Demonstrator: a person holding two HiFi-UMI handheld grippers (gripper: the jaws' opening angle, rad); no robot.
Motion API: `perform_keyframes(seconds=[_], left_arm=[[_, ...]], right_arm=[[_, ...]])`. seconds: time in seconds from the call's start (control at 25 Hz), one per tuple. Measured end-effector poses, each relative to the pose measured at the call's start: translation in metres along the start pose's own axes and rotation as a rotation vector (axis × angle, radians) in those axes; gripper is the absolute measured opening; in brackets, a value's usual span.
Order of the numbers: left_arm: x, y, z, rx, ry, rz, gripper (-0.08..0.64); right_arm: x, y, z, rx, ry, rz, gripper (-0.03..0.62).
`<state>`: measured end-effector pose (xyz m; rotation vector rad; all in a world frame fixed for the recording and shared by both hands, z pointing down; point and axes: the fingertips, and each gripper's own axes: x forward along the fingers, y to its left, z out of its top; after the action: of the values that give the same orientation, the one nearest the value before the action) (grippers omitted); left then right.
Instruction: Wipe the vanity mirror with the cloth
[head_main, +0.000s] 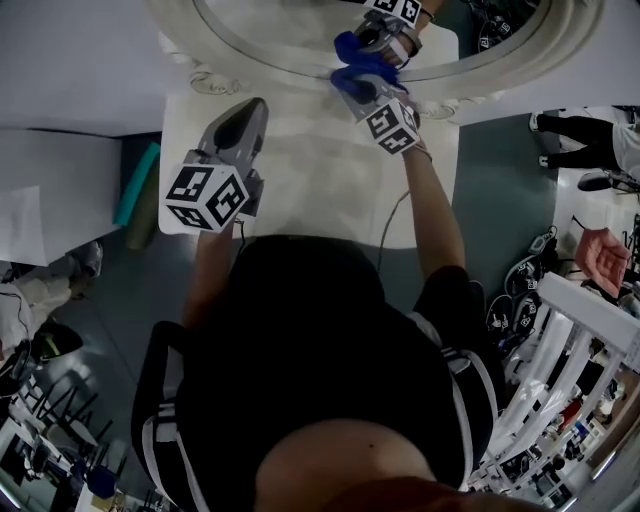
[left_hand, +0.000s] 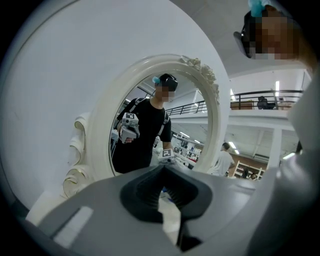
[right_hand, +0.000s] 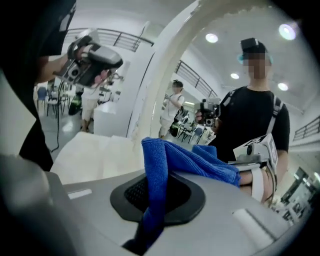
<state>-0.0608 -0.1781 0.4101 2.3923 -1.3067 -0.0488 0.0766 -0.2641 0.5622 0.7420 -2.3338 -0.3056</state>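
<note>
The oval vanity mirror (head_main: 290, 25) in its ornate white frame (head_main: 225, 78) stands at the far edge of the white table (head_main: 300, 190). My right gripper (head_main: 352, 90) is shut on a blue cloth (head_main: 358, 72), which it holds at the mirror's lower edge, right of centre. In the right gripper view the cloth (right_hand: 167, 160) drapes over the jaws, with the glass (right_hand: 225, 85) close ahead. My left gripper (head_main: 255, 108) hovers over the table to the left, shut with nothing in it. From the left gripper view the whole mirror (left_hand: 150, 125) shows ahead, some way beyond the left gripper (left_hand: 164, 171).
A teal object (head_main: 137, 182) lies beside the table's left edge. A cable (head_main: 392, 215) runs over the table's near right part. On the right are another person's hand (head_main: 605, 258) and white shelving (head_main: 560, 370).
</note>
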Motion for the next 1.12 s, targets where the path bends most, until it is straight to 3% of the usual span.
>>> perform_keyframes(seconds=[0.32, 0.48, 0.76, 1.12], left_arm=[[0.001, -0.004, 0.003, 0.015, -0.028, -0.022, 0.009], [0.003, -0.017, 0.000, 0.050, -0.051, -0.028, 0.009], [0.009, -0.042, -0.013, 0.078, -0.066, -0.061, 0.009], [0.010, -0.056, -0.033, 0.089, -0.040, -0.084, 0.009]], right_arm=[[-0.030, 0.002, 0.082, 0.472, -0.403, -0.030, 0.026], [-0.065, -0.006, 0.104, 0.652, -0.548, -0.132, 0.026], [-0.121, -0.002, 0.113, 0.732, -0.563, -0.335, 0.026], [-0.145, 0.015, 0.096, 0.815, -0.561, -0.415, 0.026]])
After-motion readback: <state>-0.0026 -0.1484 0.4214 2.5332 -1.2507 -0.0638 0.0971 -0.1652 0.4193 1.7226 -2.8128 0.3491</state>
